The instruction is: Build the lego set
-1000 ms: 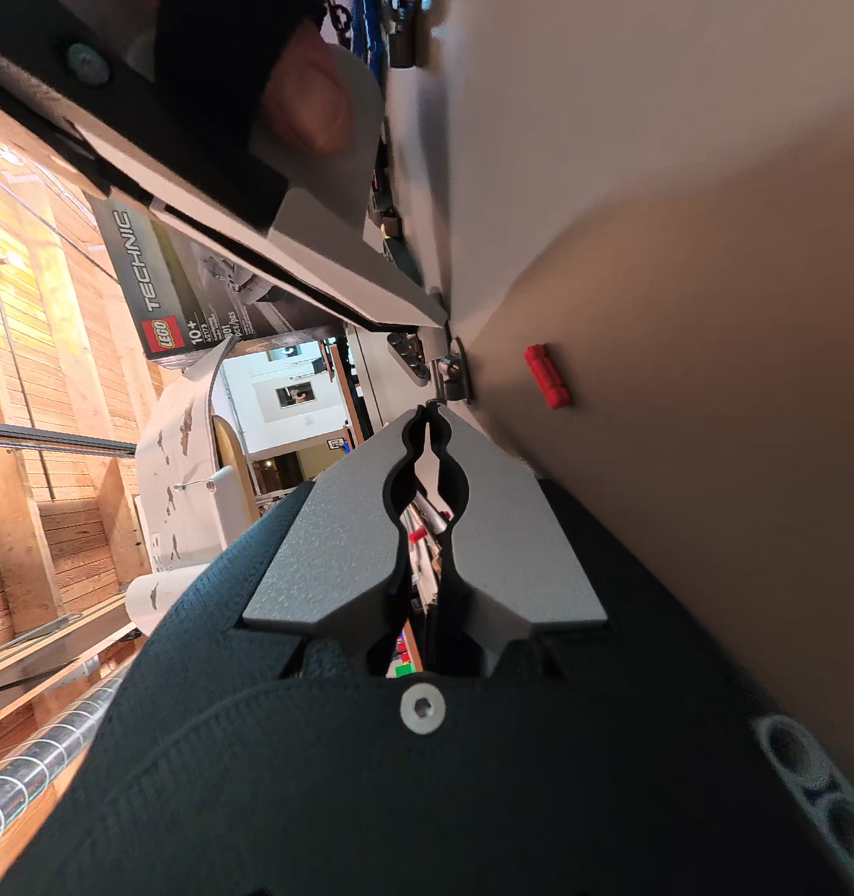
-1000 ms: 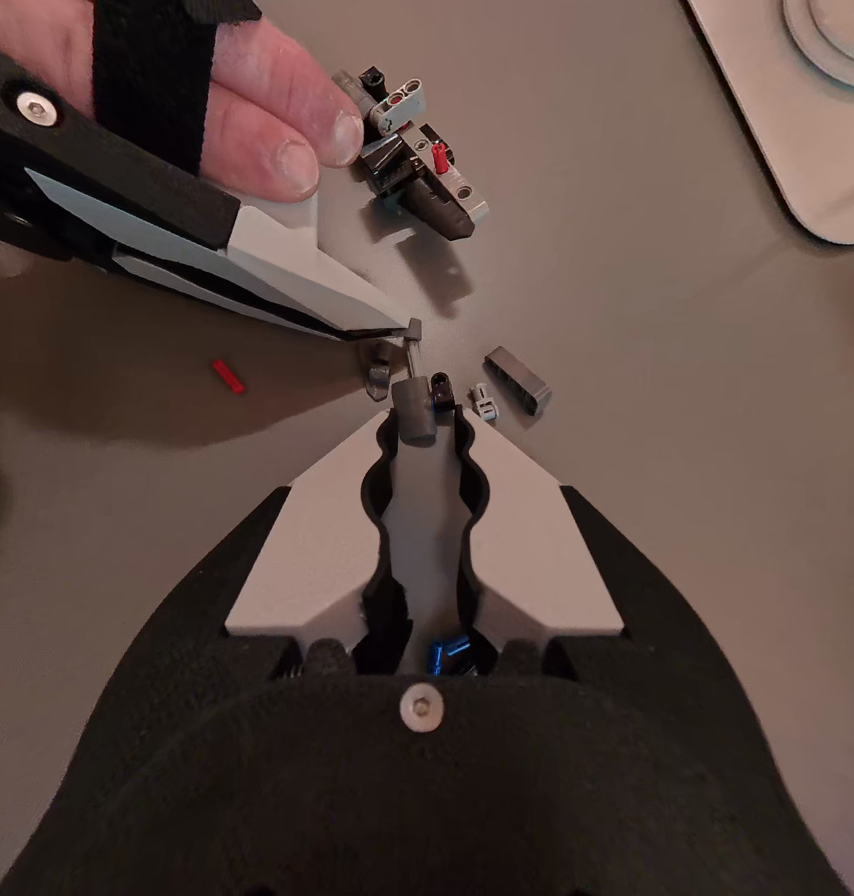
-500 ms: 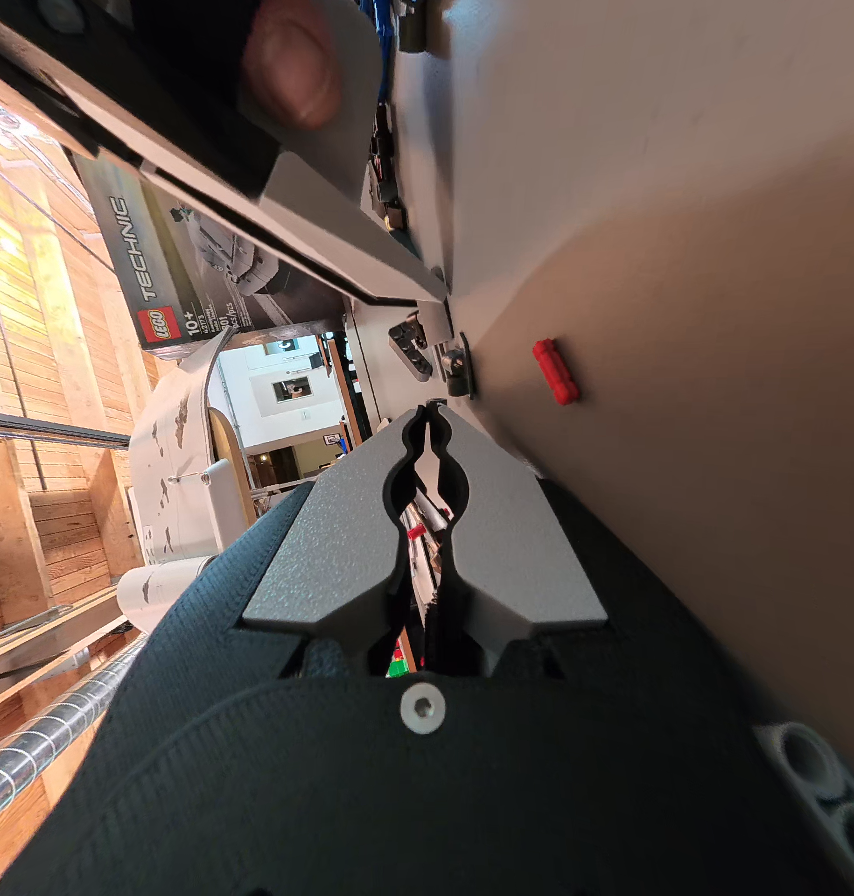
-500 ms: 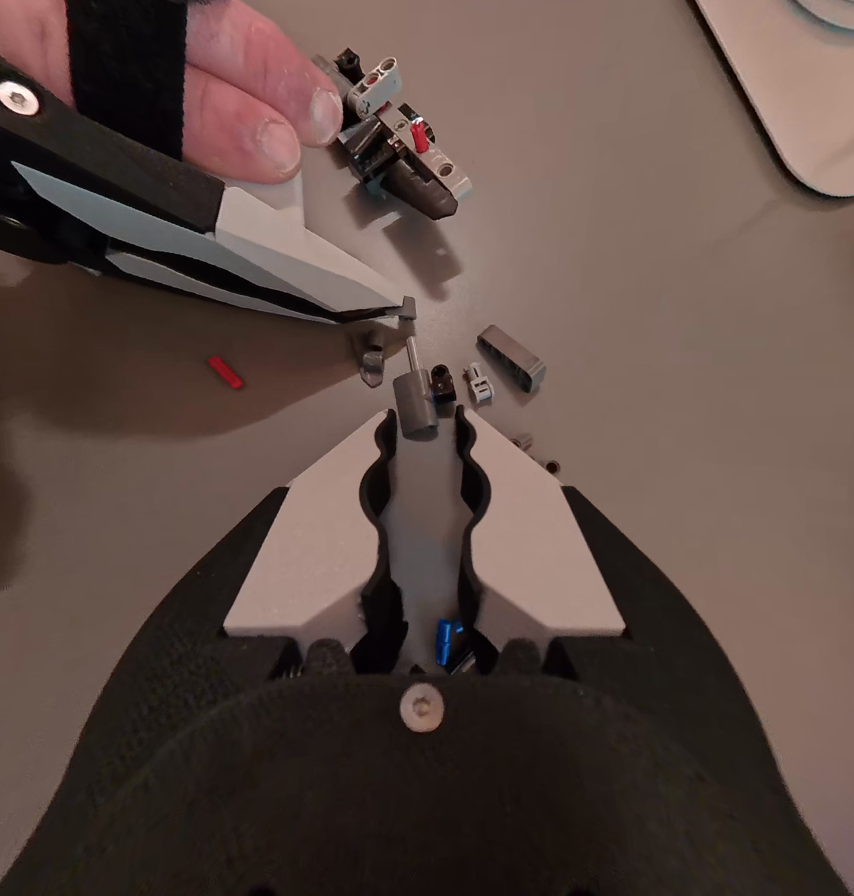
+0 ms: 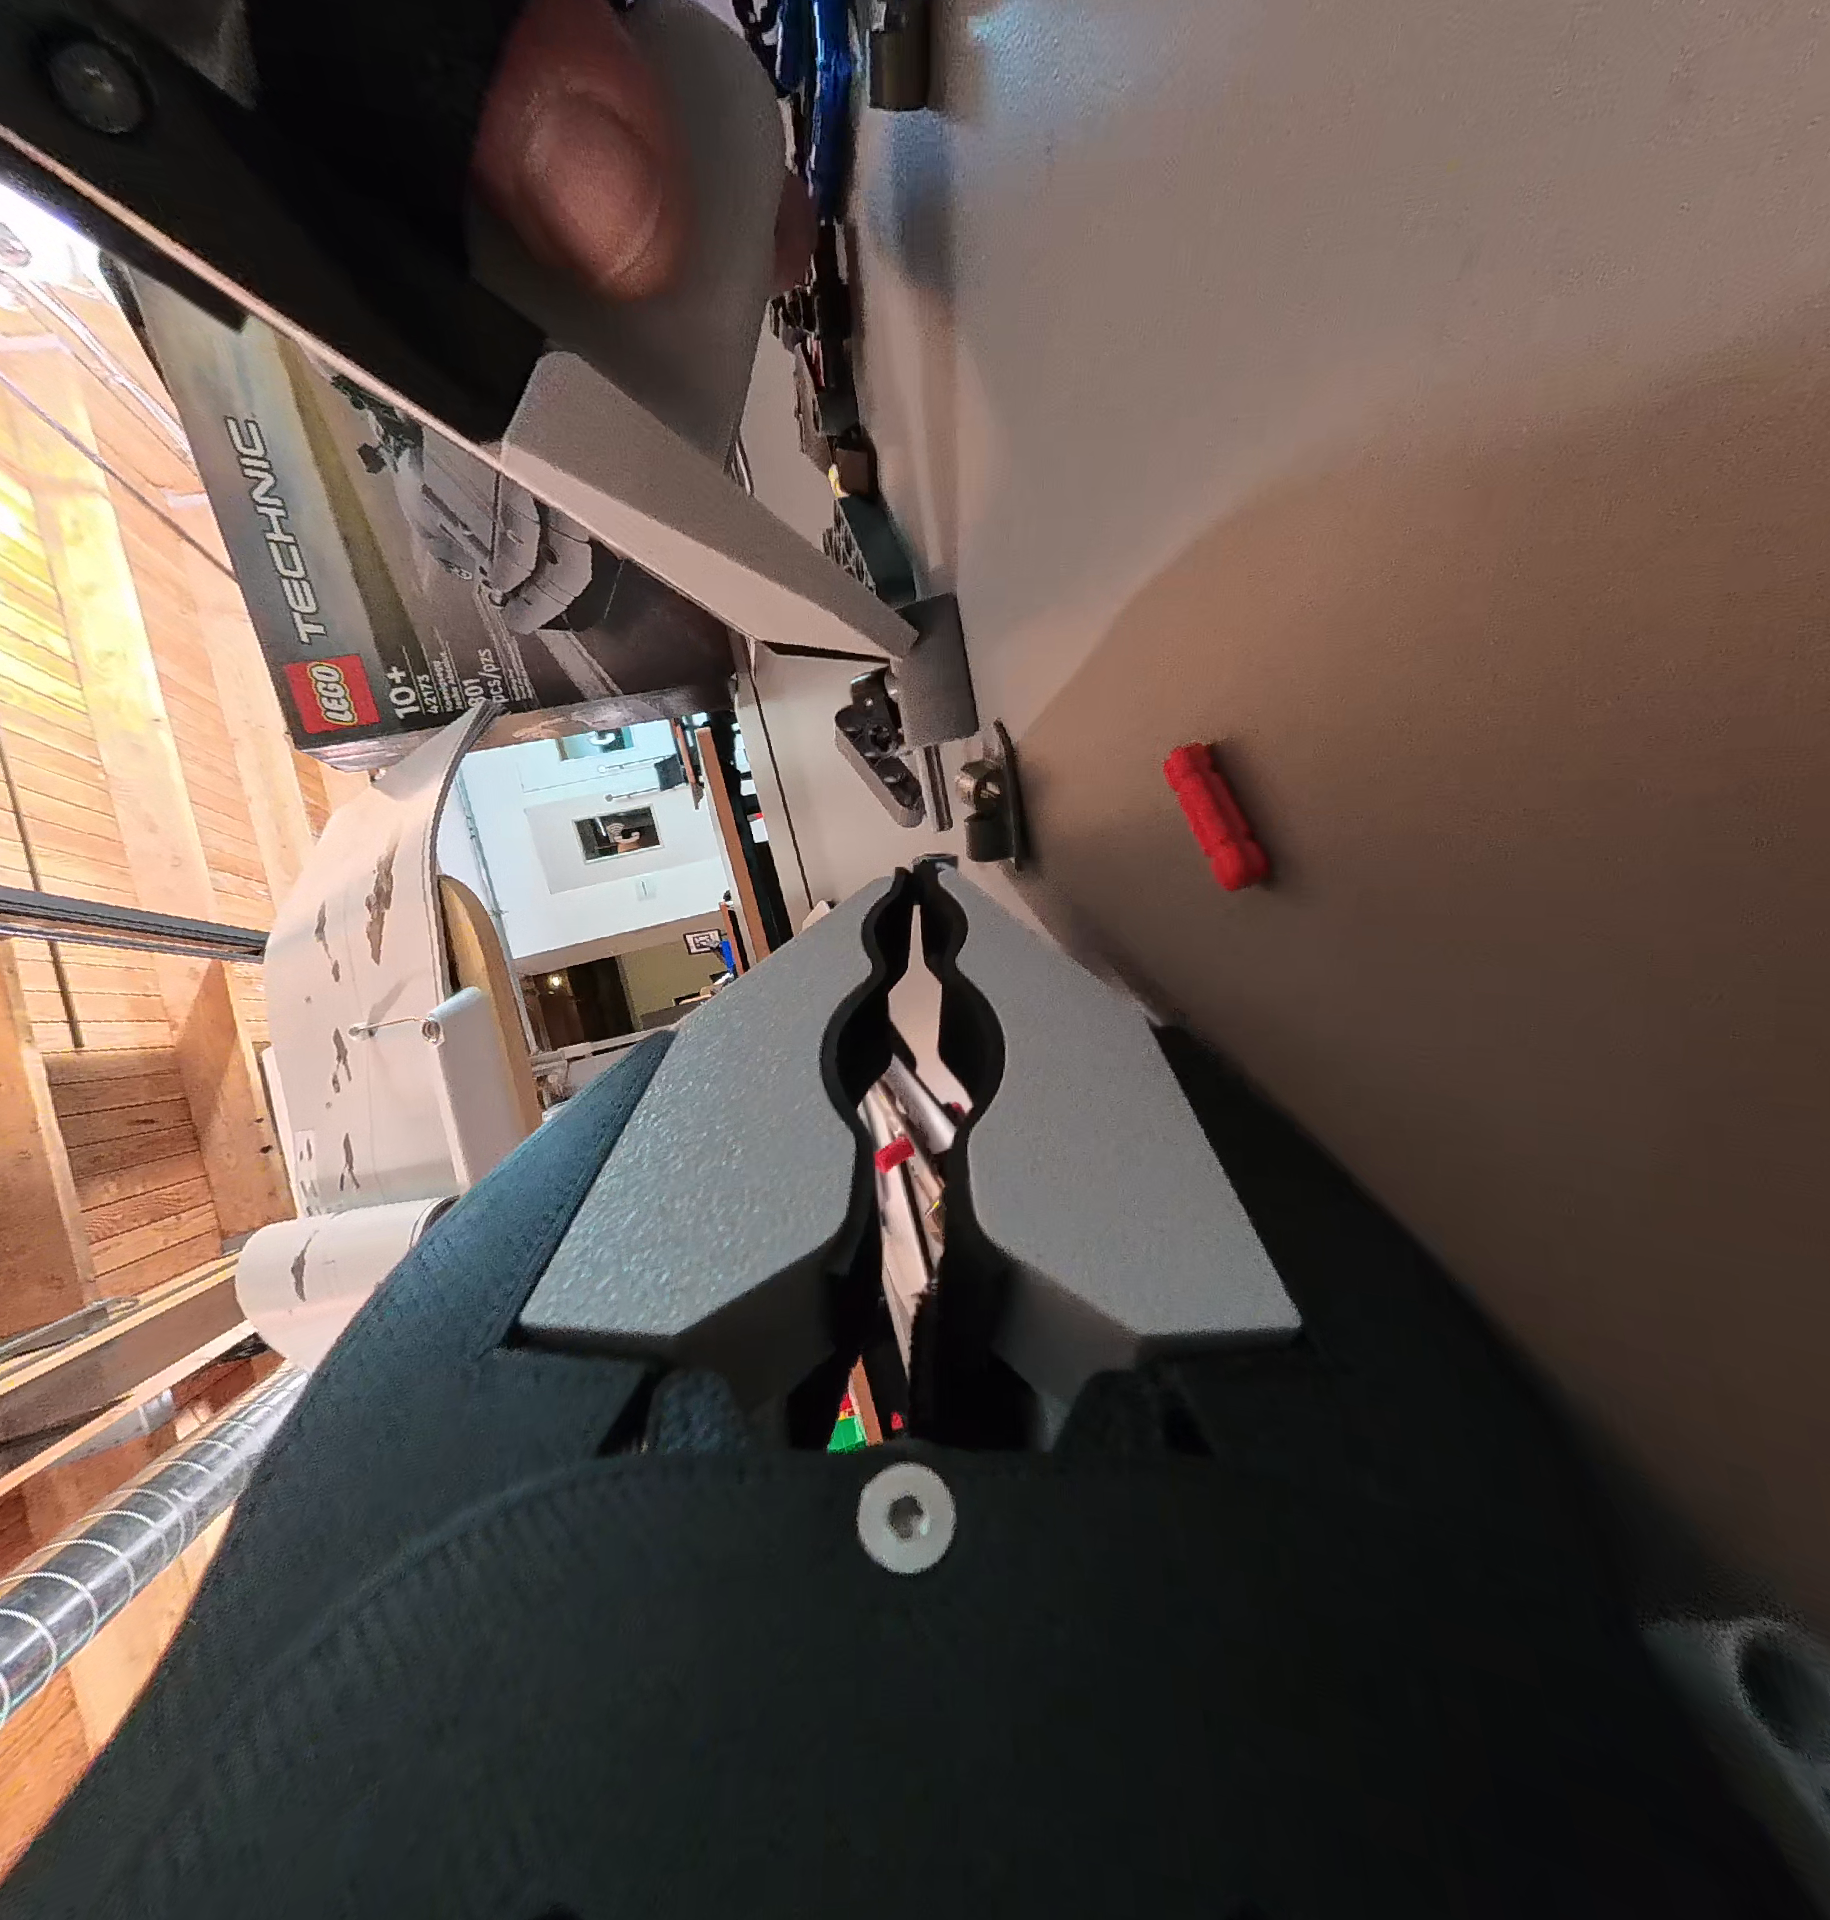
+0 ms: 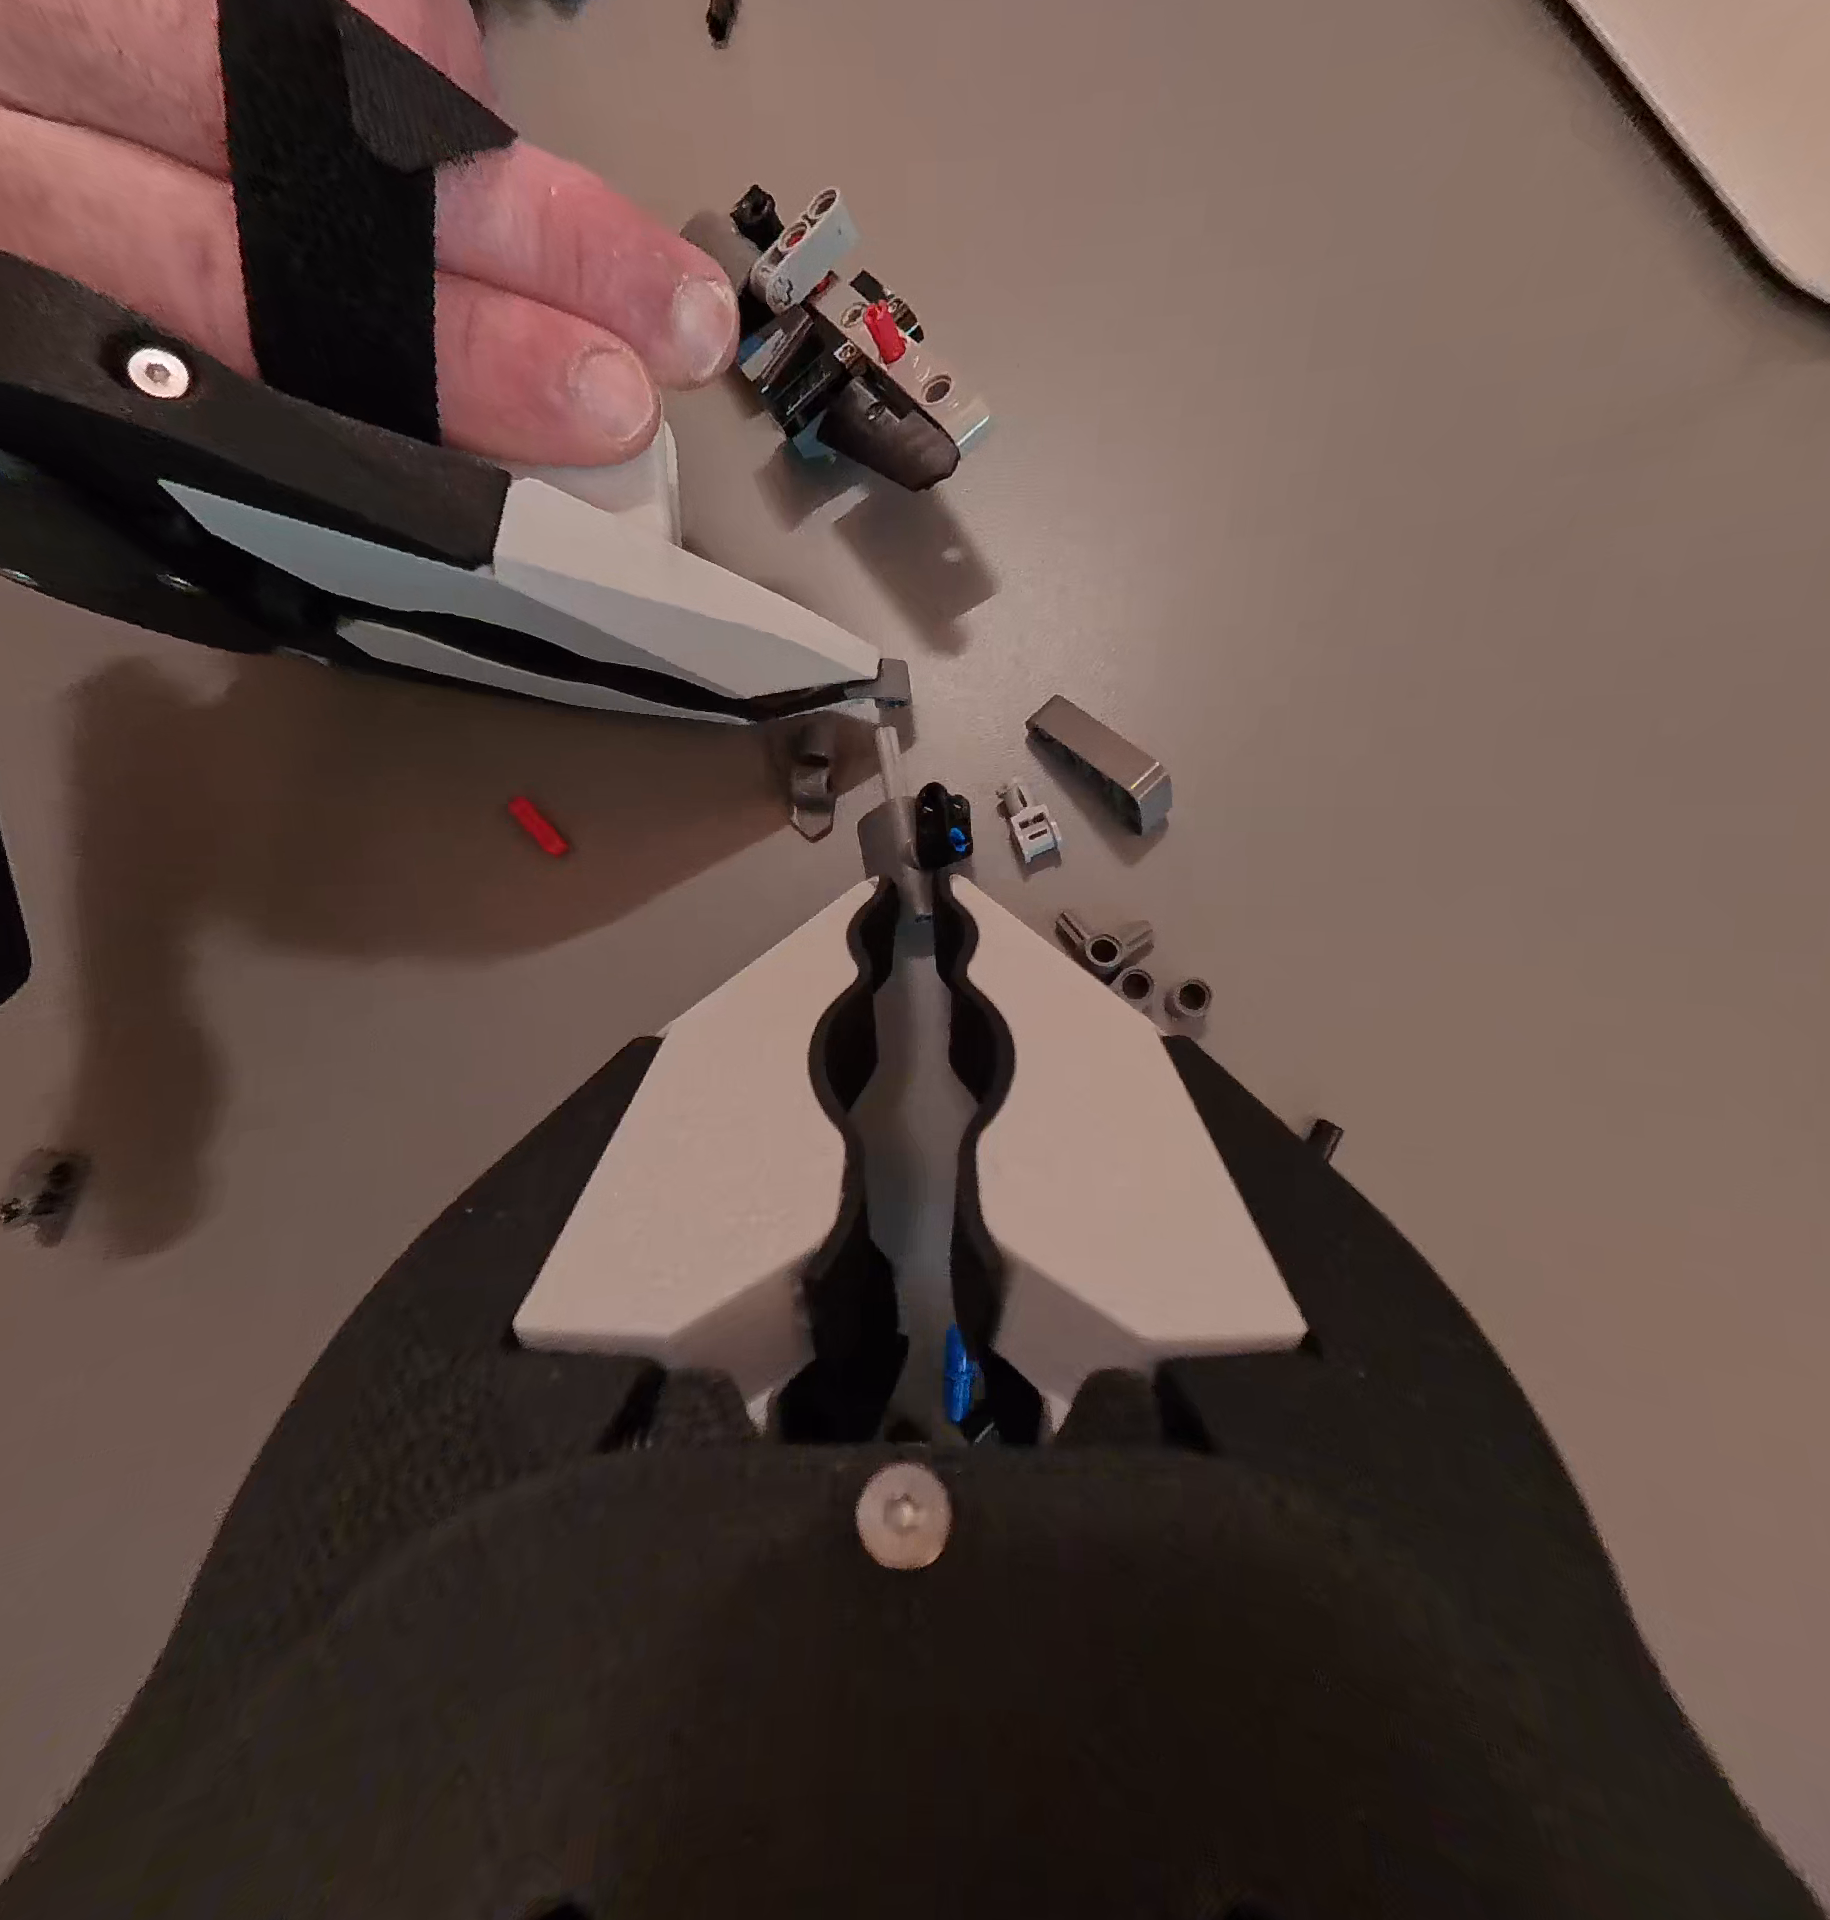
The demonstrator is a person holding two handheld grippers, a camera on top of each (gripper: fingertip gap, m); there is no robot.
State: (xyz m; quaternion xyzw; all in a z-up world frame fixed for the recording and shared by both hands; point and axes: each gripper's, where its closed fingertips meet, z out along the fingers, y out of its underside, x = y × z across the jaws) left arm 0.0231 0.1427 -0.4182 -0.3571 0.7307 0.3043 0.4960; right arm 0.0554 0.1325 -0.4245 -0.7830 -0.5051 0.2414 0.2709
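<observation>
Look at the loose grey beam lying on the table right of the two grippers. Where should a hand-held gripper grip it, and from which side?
Grip the grey beam across its two long side faces, near the middle, coming down from above. It lies flat on the table, long and narrow, apart from the small light grey connector beside it, so fingers probably fit on both sides; an end-to-end grip would likely be too wide.

Dim warm light, soft shadows, wide-angle edge distortion, slight blur.

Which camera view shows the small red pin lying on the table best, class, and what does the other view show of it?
The left wrist view shows the red pin best: large, sharp, with its ridged ends clear against the table. The right wrist view shows it only as a small red sliver in shadow, detail lost.
</observation>
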